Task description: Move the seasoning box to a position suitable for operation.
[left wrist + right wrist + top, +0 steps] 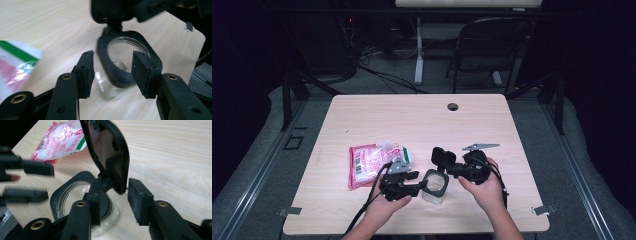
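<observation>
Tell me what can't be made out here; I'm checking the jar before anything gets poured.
- Jar contents: left gripper view, black rim and glare hide the inside.
- Packet print: right gripper view, too small, lid covers one end.
- Left gripper: blurred in the right gripper view.
- Right gripper: no pad touches the lid.

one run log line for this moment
left tool: clamped on glass jar | right tool: open by flip lid | lid: raised | pink packet: left of jar
</observation>
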